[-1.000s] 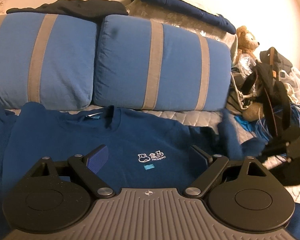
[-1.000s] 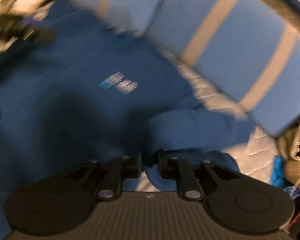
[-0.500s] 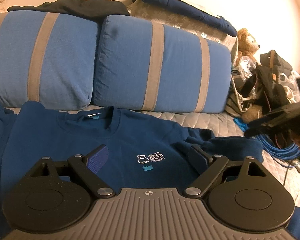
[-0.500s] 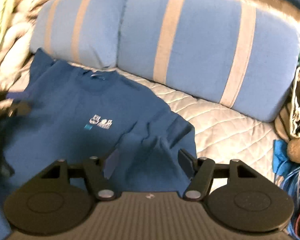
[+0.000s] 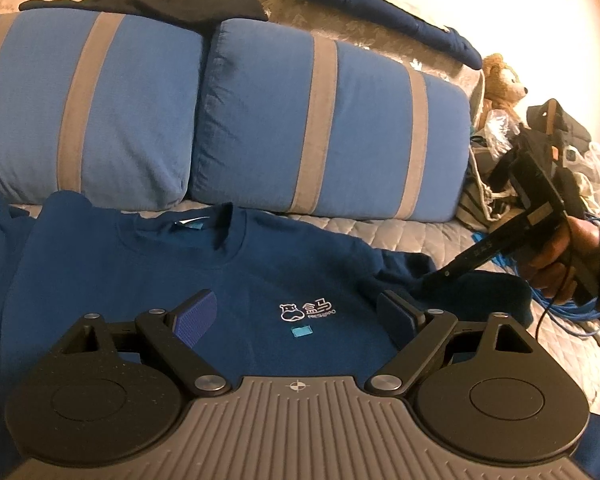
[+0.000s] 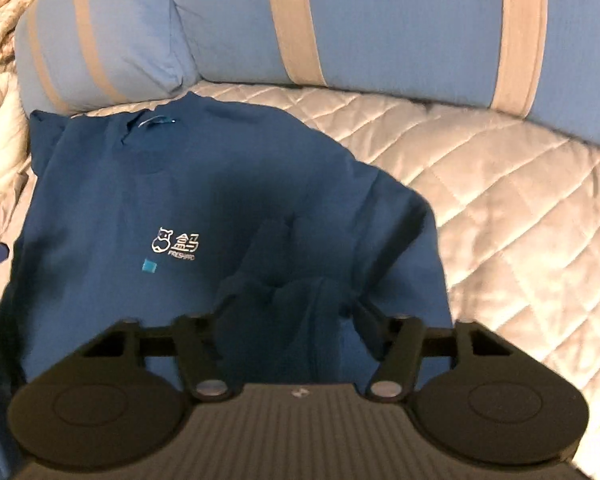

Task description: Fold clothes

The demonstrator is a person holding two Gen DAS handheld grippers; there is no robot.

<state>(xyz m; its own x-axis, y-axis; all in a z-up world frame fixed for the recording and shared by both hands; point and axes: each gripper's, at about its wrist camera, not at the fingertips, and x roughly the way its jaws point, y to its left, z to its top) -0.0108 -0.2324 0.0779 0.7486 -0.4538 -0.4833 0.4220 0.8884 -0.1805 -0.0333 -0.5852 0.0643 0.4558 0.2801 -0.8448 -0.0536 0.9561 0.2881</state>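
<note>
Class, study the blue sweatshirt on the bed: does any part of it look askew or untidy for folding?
Yes. The sweatshirt lies flat, logo up, but one sleeve is bunched into a rumpled heap over its edge, just ahead of the open right gripper. The open left gripper holds nothing.

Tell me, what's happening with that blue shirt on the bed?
A person is folding the blue sweatshirt with a handheld gripper in each hand. It lies face up on the quilt. Its sleeve is bunched on the body. The right gripper hangs open over that sleeve; the left gripper is open too, holding nothing.
</note>
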